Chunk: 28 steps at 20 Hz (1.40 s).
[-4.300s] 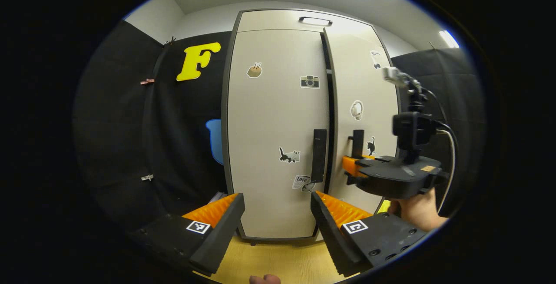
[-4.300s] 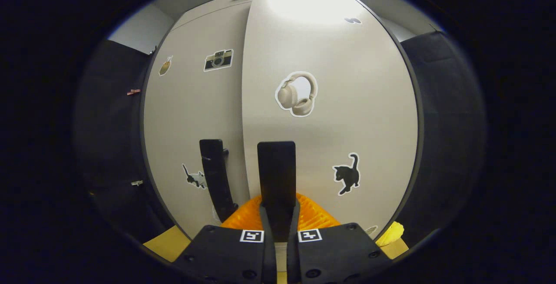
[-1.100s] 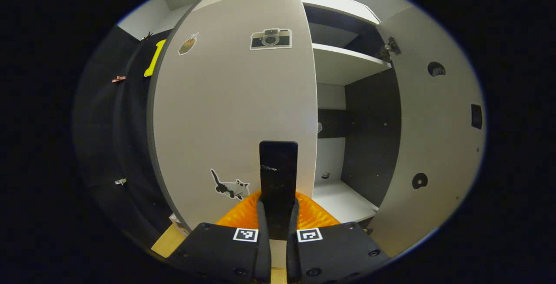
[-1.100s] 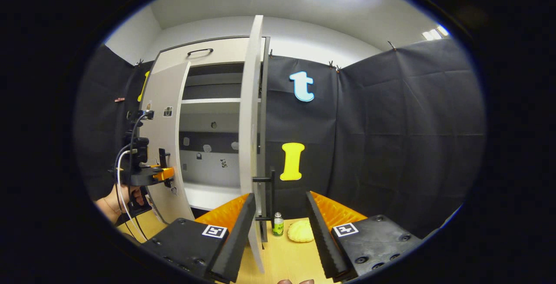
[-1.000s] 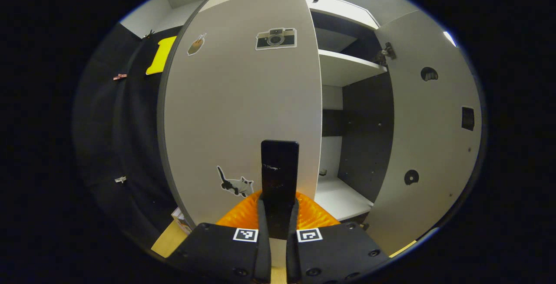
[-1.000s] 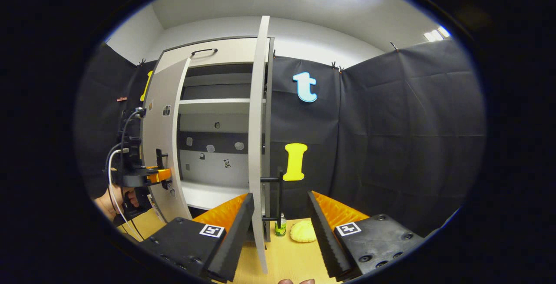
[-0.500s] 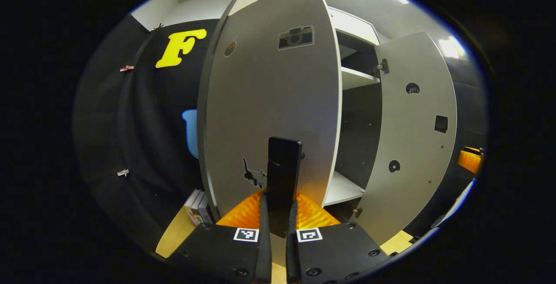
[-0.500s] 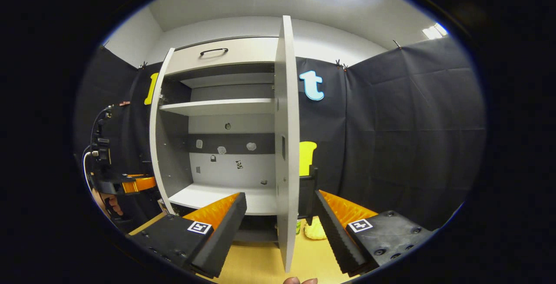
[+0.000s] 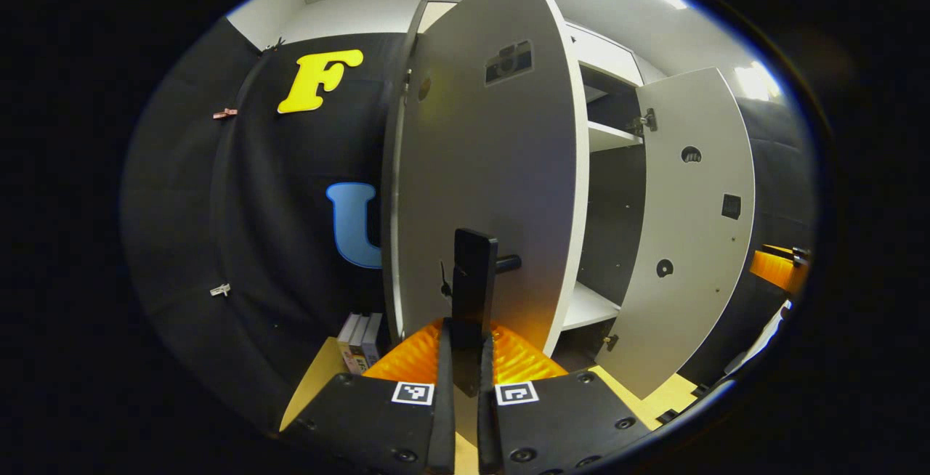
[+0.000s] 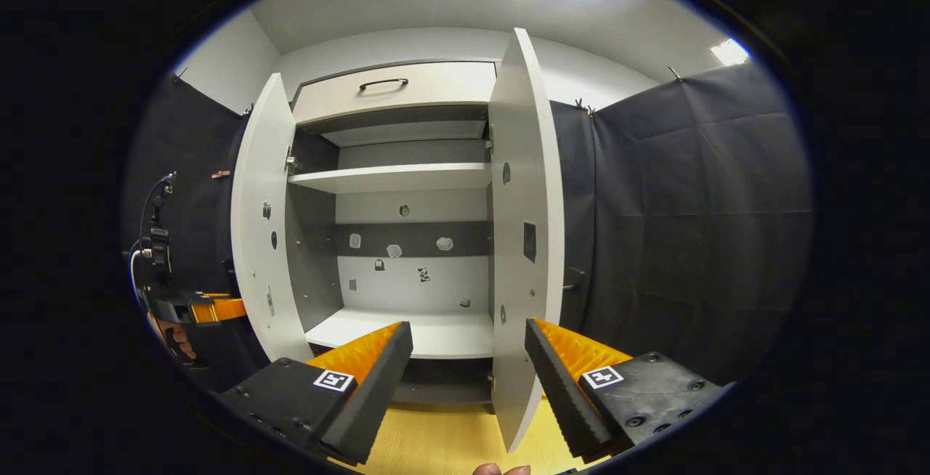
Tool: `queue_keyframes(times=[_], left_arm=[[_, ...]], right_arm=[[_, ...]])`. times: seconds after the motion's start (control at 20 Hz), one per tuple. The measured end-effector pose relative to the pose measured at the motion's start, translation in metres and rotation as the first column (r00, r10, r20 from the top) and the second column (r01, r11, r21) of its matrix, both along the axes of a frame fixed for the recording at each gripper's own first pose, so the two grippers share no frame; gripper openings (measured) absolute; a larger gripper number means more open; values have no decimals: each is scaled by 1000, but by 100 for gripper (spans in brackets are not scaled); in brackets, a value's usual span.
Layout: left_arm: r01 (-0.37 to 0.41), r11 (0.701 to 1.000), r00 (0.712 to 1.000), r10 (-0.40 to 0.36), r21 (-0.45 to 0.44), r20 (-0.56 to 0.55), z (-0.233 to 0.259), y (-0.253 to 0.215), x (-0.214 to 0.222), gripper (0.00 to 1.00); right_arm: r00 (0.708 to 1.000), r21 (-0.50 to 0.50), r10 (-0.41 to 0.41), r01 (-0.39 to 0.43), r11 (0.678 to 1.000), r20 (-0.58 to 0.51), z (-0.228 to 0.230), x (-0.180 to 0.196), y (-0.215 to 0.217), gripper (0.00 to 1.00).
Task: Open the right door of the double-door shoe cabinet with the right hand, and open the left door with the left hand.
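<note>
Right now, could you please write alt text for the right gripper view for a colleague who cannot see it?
The shoe cabinet stands with its left door and right door swung open, showing white shelves. The right gripper hangs open before it.

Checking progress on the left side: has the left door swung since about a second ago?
Yes. The left door has swung farther out from the cabinet, hiding less of the shelf, with the left hand-held gripper shut on its handle.

Wooden floor [image 10: 443, 446] under the cabinet [image 10: 396, 86]
The cabinet stands on it; a few books [image 9: 360, 340] stand on it beside the cabinet.
</note>
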State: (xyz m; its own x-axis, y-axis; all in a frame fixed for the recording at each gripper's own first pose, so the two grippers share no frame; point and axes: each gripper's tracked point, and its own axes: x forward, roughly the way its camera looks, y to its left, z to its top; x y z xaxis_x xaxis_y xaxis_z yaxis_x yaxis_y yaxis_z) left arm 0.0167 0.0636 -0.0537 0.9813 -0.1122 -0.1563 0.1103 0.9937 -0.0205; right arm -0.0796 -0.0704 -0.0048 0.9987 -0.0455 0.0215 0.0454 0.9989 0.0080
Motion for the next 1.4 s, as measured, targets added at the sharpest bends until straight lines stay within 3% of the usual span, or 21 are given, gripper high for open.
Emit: queue_keyframes(times=[0.25, 0.45, 0.5, 0.55, 0.65, 0.9, 1.0, 1.25, 1.35, 1.4], left_arm=[[-26, 1000, 1000, 26, -15, -1, 4, 41, -7, 15], [-133, 991, 991, 133, -4, -7, 4, 91, -6, 14], [-118, 993, 993, 118, -10, -13, 4, 98, -2, 14], [-103, 994, 995, 102, -45, -23, 4, 99, -3, 5], [-87, 993, 996, 85, -80, -20, 5, 92, -7, 9], [-116, 993, 993, 116, -21, -3, 7, 94, -24, 11], [-130, 991, 991, 130, -6, 5, 12, 91, -32, 3], [-134, 991, 990, 135, -24, 27, 24, 74, -56, 11], [-131, 991, 990, 132, -19, 54, 34, 66, -68, 17], [-126, 992, 990, 127, -17, 64, 36, 59, -73, 25]], right_arm=[[1000, 3, 10, -10, 1000, -6, -2, -2, 15, 98], [1000, -14, 26, -26, 1000, -10, -2, -4, 26, 98], [1000, -19, 27, -27, 999, -9, -2, -5, 26, 98], [1000, -24, 27, -28, 999, -10, -1, -5, 26, 98], [1000, -30, 26, -26, 999, -12, -1, -7, 24, 98], [999, -5, 31, -32, 999, -27, -4, -5, 21, 98], [999, 5, 33, -33, 999, -32, -6, -6, 18, 98], [999, 5, 23, -23, 1000, -30, -2, -9, 11, 98], [999, 3, 21, -21, 1000, -29, 1, -8, 9, 98], [999, 5, 21, -21, 1000, -27, 2, -7, 9, 98]])
